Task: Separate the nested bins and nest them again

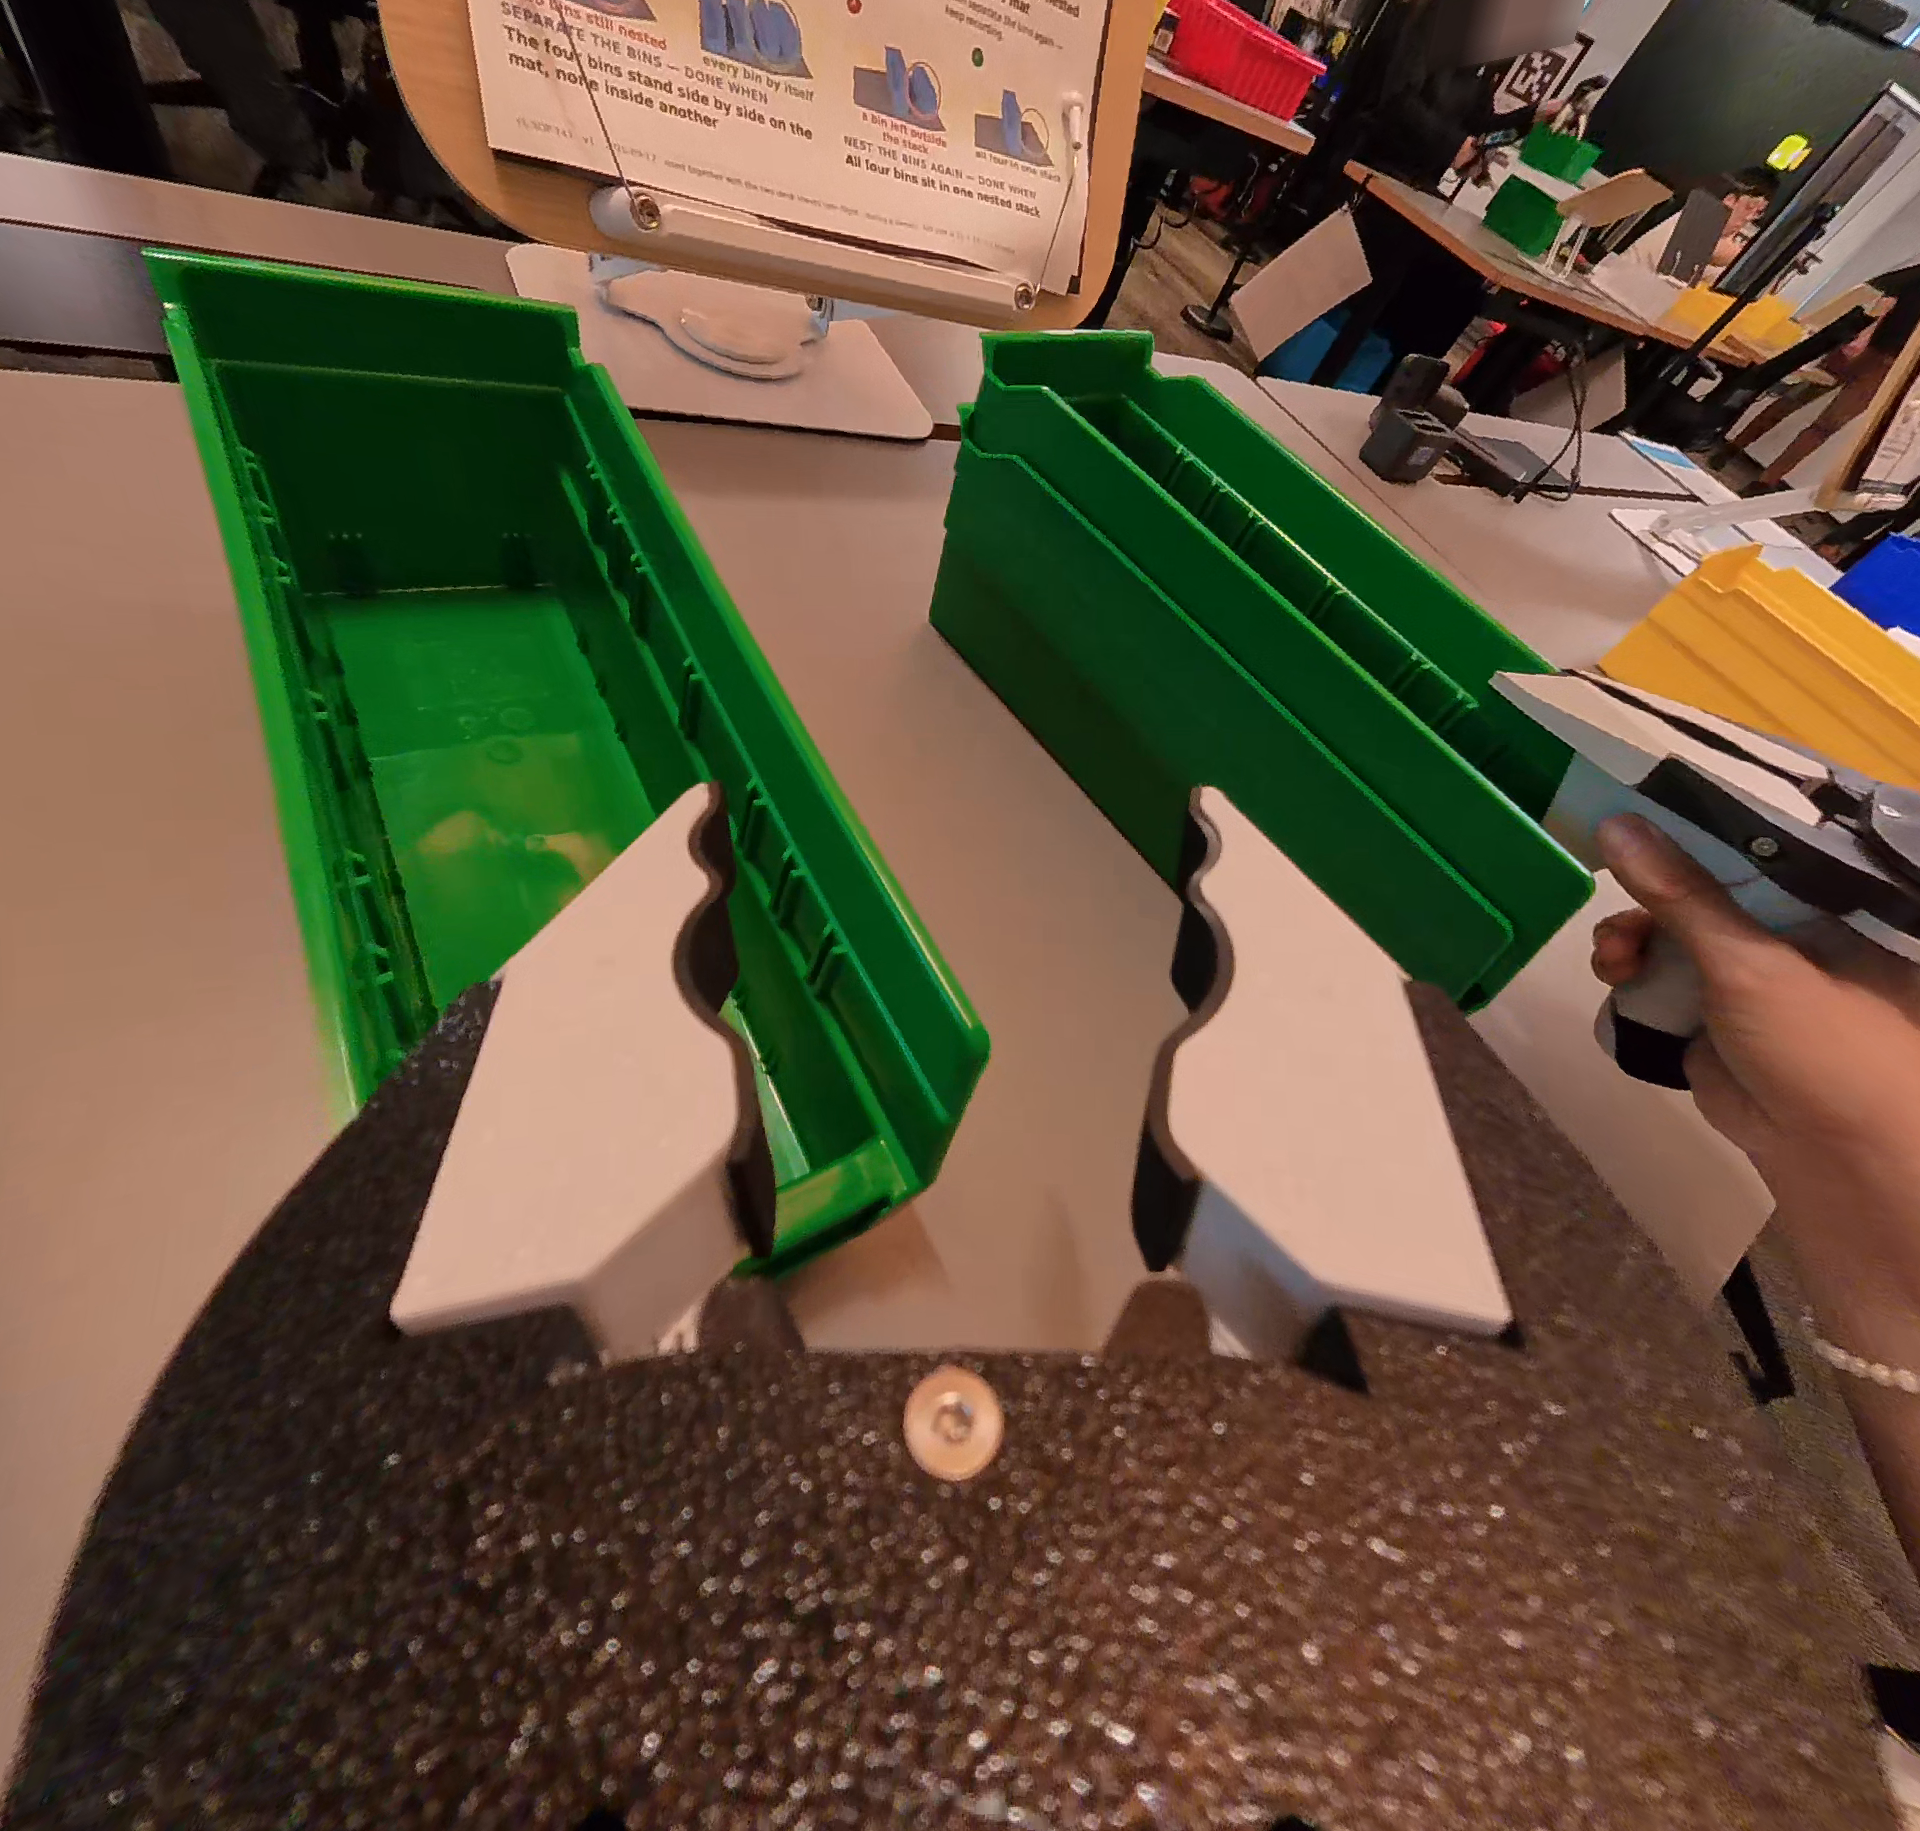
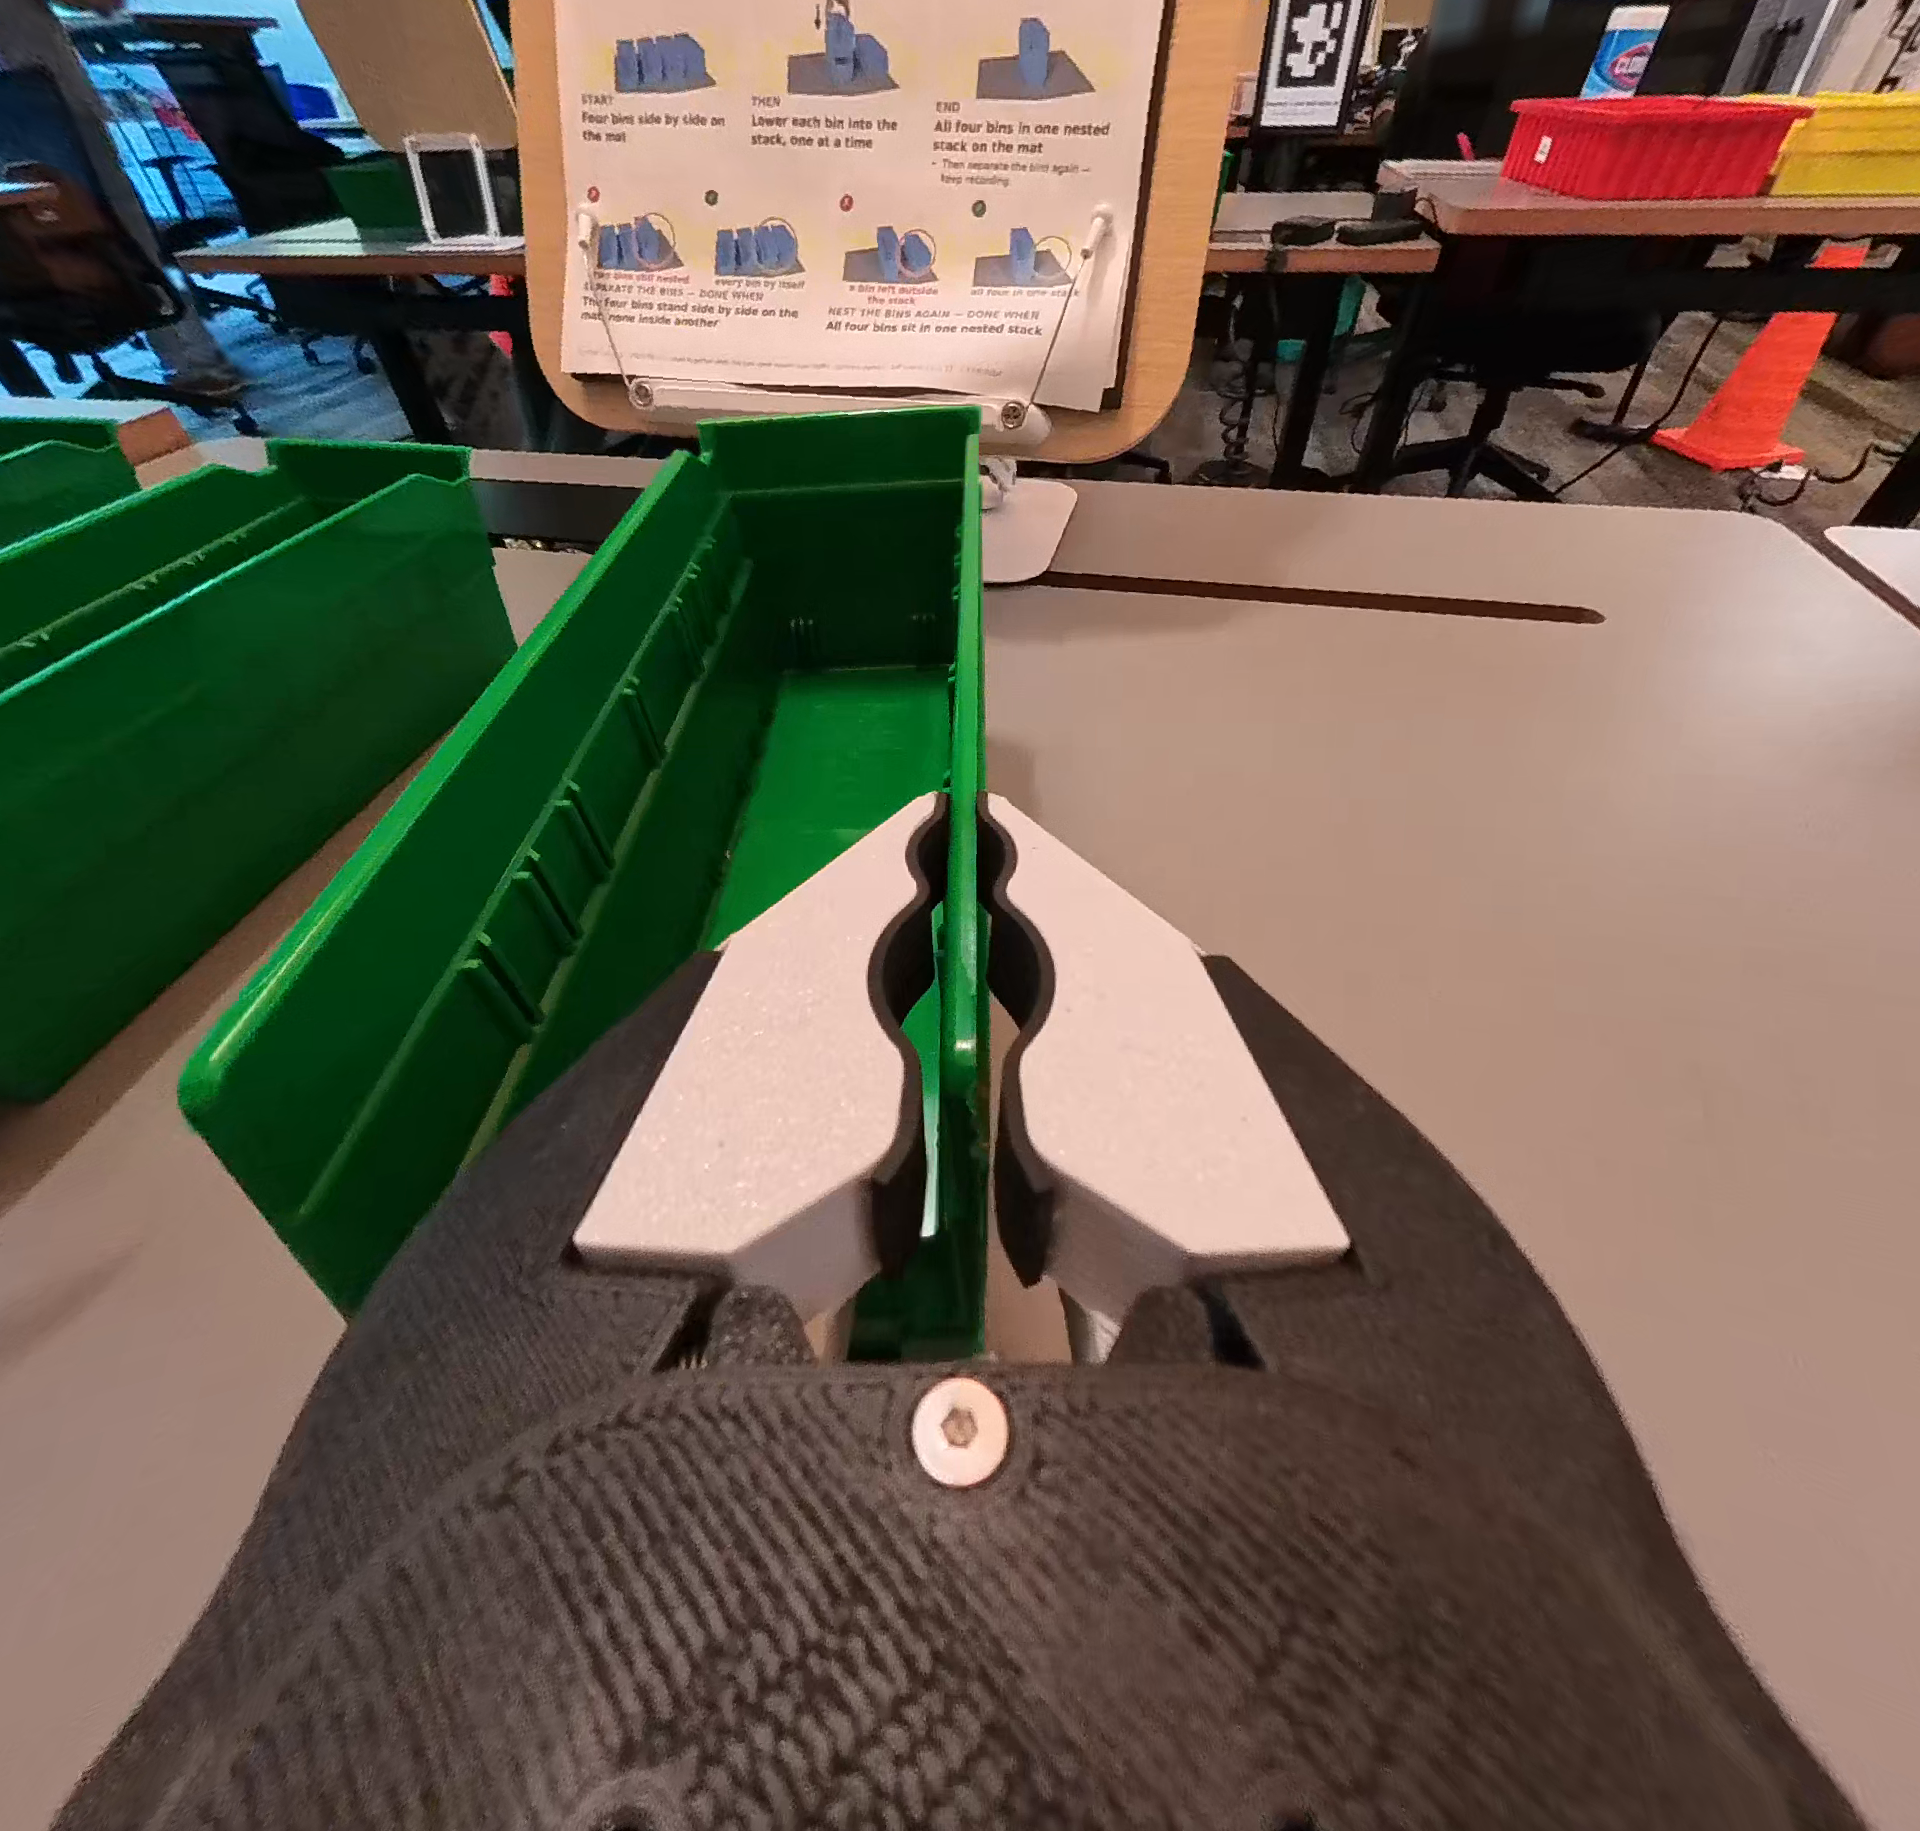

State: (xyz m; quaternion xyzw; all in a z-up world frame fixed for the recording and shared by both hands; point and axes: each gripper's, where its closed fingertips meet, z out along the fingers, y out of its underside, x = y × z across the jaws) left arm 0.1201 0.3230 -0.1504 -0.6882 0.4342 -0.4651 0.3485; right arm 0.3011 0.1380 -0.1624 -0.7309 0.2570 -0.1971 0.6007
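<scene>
A smooth grey table [image 2: 1403,846] holds long, ribbed green plastic bins: one bin [image 1: 488,701] at left, a stack [image 1: 1226,659] at right. The right gripper [image 2: 966,950] pinches the stack's side wall; the left gripper [image 1: 951,1002] hangs spread between them, its wavy grey fingers [image 1: 592,1054] empty.

The right gripper [image 1: 1704,794] is cut off by the left wrist view's right edge. The left gripper [image 1: 956,1033] hides the near end of a green bin [image 1: 499,659]. How many bins sit nested in the other green stack [image 1: 1226,638] is unclear.
</scene>
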